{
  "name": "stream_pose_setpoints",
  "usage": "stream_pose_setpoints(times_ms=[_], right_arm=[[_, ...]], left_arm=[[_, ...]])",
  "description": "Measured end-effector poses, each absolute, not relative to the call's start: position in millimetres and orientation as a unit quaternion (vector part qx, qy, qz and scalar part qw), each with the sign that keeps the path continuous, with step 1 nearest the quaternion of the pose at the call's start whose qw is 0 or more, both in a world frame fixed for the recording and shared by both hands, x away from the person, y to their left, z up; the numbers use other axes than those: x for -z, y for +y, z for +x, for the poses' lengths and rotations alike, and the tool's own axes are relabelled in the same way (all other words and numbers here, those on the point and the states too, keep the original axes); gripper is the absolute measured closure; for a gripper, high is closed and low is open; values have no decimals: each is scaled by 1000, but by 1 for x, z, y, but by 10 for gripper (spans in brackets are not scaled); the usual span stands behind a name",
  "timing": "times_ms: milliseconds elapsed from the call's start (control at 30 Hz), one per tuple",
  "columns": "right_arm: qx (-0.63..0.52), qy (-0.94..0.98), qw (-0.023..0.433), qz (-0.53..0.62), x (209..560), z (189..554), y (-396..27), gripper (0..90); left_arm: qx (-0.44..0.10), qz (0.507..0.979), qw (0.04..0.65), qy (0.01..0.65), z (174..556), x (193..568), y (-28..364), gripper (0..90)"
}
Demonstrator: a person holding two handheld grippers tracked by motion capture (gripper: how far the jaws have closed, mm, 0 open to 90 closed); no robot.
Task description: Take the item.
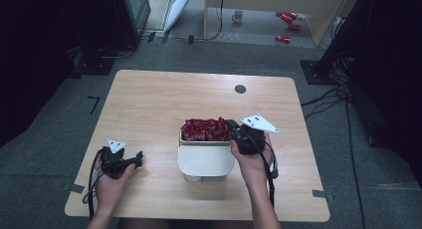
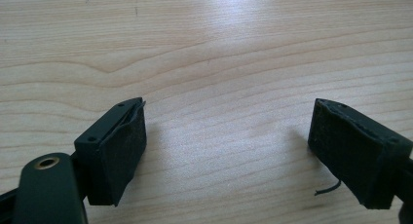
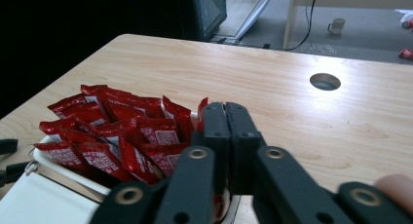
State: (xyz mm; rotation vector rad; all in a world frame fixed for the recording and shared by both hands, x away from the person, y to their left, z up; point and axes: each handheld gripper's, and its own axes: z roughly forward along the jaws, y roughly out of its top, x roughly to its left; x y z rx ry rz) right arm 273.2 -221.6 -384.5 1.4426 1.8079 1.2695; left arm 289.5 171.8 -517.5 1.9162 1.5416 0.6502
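Observation:
A white box (image 1: 206, 160) stands near the table's front middle, its far half heaped with several red snack packets (image 1: 205, 129). My right gripper (image 1: 233, 125) hovers at the box's right rim, over the edge of the heap. In the right gripper view its jaws stand pressed together, the right gripper (image 3: 225, 107) just past the red packets (image 3: 112, 131), and I see nothing held between them. My left gripper (image 1: 138, 158) rests low over bare wood to the left of the box. The left gripper (image 2: 226, 131) stands open, with only tabletop between its pads (image 2: 122, 151).
A round cable hole (image 1: 240, 88) sits in the table's far right part. On the floor beyond the table lie a mug (image 1: 237, 16) and some red items (image 1: 288, 20). Bare wood stretches left of and behind the box.

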Motion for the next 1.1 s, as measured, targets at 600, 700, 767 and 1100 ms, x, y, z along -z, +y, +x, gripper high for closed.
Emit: stream_pose_setpoints(times_ms=[600,700,767,1100], right_arm=[[-470,655,248,537,388,264,-233,801],[-464,668,235,532,392,270,-229,811],[-456,673,236,532,396,274,-224,840],[-446,678,258,525,392,275,-219,900]], left_arm=[[-244,721,294,578,290,517,172,146],[-245,721,295,578,290,517,172,146],[-245,721,295,578,290,518,172,146],[-244,721,294,578,290,517,172,146]])
